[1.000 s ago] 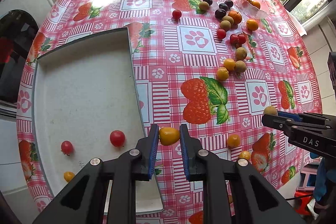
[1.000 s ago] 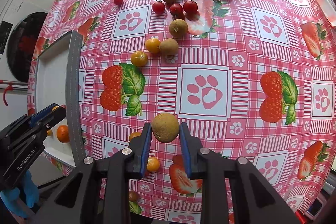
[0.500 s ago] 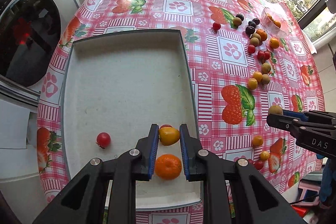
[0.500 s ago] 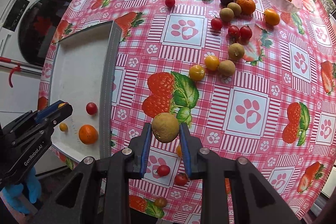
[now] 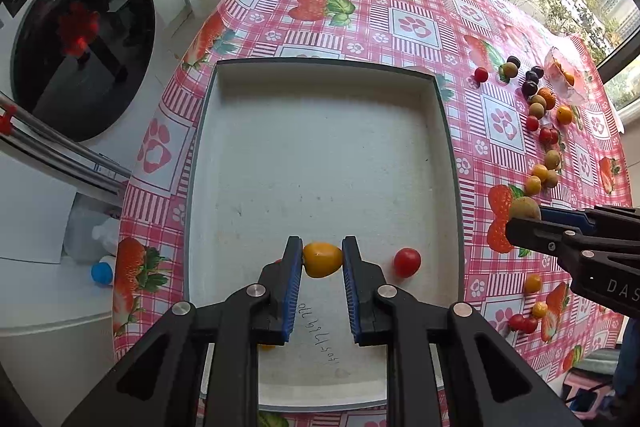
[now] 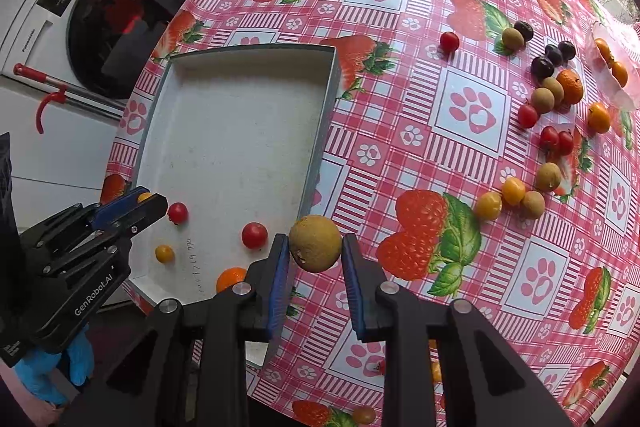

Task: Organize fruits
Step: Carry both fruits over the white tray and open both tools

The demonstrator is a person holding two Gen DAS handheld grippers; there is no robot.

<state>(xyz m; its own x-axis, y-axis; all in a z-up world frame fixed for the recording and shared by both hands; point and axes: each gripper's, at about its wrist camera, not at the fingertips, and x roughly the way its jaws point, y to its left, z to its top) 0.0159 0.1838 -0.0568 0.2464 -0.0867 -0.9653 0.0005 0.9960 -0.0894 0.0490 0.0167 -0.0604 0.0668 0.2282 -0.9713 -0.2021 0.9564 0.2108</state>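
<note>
A strawberry-print tablecloth (image 5: 412, 27) is carrying a white tray (image 5: 320, 75). Over it, the left gripper (image 5: 322, 261) is pinching a yellow tomato (image 5: 322, 259); the right gripper (image 6: 314, 245), at the tray's edge, is squeezing a brown fruit (image 6: 315, 243).

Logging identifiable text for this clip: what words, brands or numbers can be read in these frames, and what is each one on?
"GenRobot.AI": side of the left gripper.
"DAS", cut off by the frame edge: side of the right gripper.
"Panasonic": front panel of the washing machine; small, read with some doubt.
Handwritten digits on the tray floor, near its front edge: upside down and not legible.
Control panel markings on the washing machine: too small to read.
</note>
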